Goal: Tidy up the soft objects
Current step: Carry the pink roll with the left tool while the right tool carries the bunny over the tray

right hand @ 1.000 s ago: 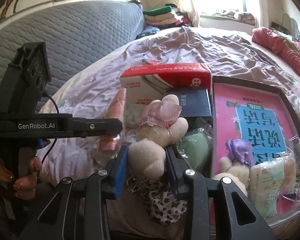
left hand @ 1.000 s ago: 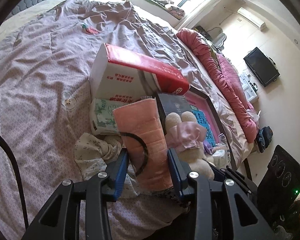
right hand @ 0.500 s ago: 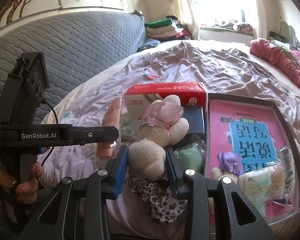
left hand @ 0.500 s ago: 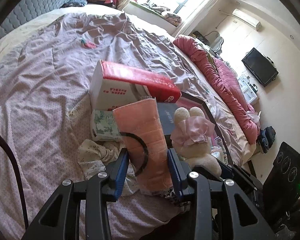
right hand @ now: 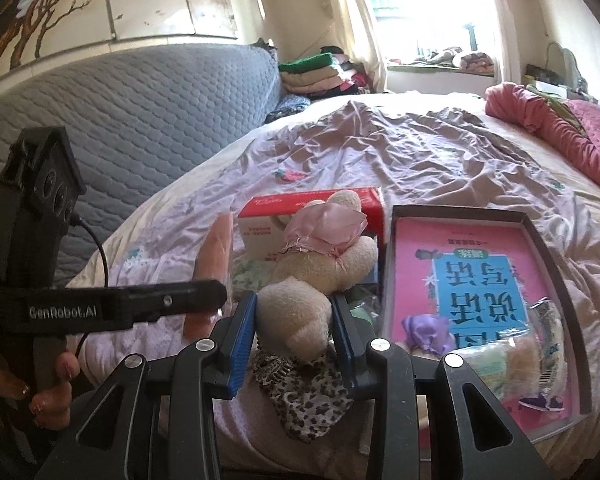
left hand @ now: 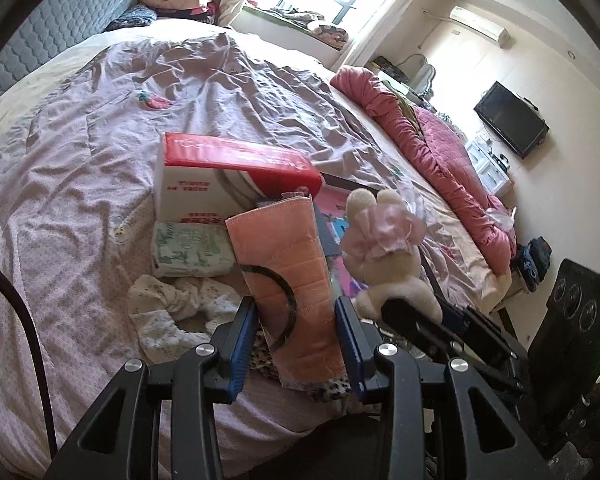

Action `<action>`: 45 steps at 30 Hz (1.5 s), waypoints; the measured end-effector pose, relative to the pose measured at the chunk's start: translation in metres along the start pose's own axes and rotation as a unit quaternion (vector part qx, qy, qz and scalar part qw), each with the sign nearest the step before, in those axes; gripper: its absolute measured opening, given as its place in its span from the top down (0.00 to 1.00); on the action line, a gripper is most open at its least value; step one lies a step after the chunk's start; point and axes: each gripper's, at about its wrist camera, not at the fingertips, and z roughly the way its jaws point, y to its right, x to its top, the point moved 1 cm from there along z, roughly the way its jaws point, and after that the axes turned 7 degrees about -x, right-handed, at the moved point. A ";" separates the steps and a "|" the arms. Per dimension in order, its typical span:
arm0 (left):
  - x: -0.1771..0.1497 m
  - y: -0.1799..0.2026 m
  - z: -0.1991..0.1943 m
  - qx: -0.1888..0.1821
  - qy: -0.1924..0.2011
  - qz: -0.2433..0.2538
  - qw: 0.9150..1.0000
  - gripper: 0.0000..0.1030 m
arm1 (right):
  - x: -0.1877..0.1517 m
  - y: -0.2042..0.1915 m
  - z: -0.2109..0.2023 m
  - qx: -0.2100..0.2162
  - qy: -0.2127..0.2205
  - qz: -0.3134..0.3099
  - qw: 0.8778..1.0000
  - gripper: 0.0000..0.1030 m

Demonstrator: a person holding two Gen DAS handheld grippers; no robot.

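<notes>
1. "GenRobot.AI" stands in pale letters on the black side bar of the left gripper [right hand: 220, 300], seen in the right wrist view.
2. The pink book [right hand: 460, 264] in the dark tray [right hand: 540, 240] bears large upside-down Chinese characters on a blue panel.
3. The red and white box [left hand: 204, 176] carries small red print, too small to read.

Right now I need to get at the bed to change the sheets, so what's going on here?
A person is sorting soft things on the bed with two hand-held grippers. The left gripper has its jaws closed on an orange packet; the right gripper grips a plush bunny, both held above the bedspread. A tissue box, a wipes pack and an open box lie there too.
</notes>
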 end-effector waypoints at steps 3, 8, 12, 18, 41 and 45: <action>0.000 0.014 0.001 0.003 -0.004 0.014 1.000 0.62 | 0.003 0.007 -0.009 -0.001 0.009 0.010 1.000 0.63; 0.000 0.042 0.005 0.005 -0.008 0.040 0.999 0.62 | 0.007 0.018 -0.024 -0.010 0.025 0.017 0.999 0.63; 0.000 0.065 0.014 0.005 -0.015 0.057 0.998 0.62 | 0.009 0.033 -0.036 -0.014 0.034 0.028 0.999 0.63; 0.002 0.091 0.033 0.001 -0.029 0.073 0.997 0.62 | 0.010 0.063 -0.051 -0.028 0.039 0.054 0.997 0.63; 0.014 0.136 0.114 0.008 -0.076 0.117 0.990 0.62 | -0.012 0.163 -0.063 -0.083 0.025 0.132 0.987 0.63; 0.013 0.133 0.128 0.017 -0.090 0.113 0.989 0.62 | -0.017 0.170 -0.061 -0.082 0.019 0.141 0.986 0.63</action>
